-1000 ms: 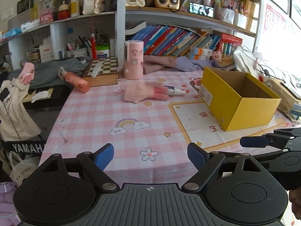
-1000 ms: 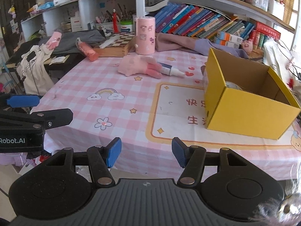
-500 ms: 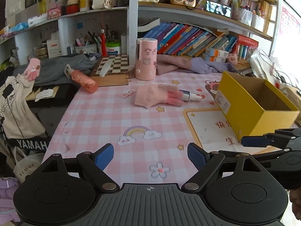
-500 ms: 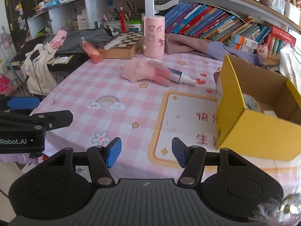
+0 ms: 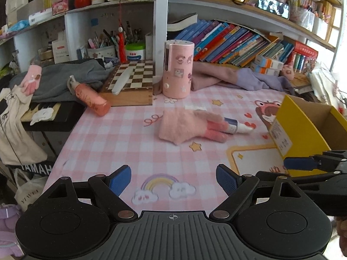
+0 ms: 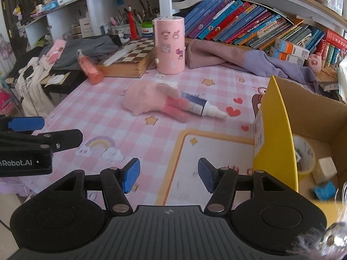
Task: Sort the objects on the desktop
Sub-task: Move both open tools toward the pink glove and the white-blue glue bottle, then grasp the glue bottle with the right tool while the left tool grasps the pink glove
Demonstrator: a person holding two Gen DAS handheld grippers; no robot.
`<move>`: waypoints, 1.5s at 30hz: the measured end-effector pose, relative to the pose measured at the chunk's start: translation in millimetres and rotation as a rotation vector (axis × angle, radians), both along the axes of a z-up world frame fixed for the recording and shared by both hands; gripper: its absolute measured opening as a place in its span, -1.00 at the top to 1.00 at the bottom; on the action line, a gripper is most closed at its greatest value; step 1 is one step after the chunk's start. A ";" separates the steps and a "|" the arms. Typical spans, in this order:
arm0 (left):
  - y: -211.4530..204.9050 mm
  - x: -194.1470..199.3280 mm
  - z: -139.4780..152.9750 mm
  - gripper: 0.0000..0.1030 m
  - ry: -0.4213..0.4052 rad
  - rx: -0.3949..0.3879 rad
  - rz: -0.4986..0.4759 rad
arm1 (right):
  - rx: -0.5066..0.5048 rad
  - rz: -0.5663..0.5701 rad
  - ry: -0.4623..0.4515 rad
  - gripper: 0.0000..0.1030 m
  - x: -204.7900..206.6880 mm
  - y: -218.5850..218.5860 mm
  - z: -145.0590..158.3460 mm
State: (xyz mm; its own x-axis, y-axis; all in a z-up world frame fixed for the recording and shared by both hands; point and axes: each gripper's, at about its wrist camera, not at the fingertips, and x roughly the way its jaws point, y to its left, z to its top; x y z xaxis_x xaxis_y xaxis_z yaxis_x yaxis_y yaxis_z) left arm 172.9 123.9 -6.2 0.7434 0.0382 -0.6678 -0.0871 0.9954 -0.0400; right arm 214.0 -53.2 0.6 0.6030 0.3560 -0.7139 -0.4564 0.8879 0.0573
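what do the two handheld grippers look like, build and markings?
Both match: matte black bodies with ribbed centre decks, two round discs, silver pivot pins and angular linkage arms ending in blue pads. Left gripper, right gripper. The left gripper's side carries white "Robot.AI" lettering. No cables or sleeves visible.

White shelving unit [image 5: 160, 21] behind the table, crammed; slanted row of books [image 5: 227, 41] on the lower shelf; pink checked tablecloth [image 5: 121, 138]; daylight from a window [image 5: 334, 28] at right.
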 end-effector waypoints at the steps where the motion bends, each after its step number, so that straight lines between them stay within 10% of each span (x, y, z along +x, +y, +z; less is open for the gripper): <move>1: 0.5 6.1 -1.0 -0.71 0.002 0.004 0.003 | 0.002 -0.006 0.003 -0.10 6.8 0.0 -0.1; 38: 3.4 167.2 -78.9 -0.69 0.088 -0.032 -0.018 | -0.274 0.252 0.135 0.00 202.3 49.5 -31.6; 45: 8.7 161.9 -83.2 -0.19 0.101 -0.076 0.001 | -0.327 0.381 0.189 -0.01 220.1 62.1 -41.2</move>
State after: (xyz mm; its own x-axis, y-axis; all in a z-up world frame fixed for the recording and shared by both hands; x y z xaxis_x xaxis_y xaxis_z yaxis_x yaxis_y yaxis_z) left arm 334.8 132.6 -89.4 0.6725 -0.0141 -0.7399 -0.0959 0.9897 -0.1060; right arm 434.1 8.9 -40.6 0.3244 0.2652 -0.9080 -0.7587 0.6463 -0.0823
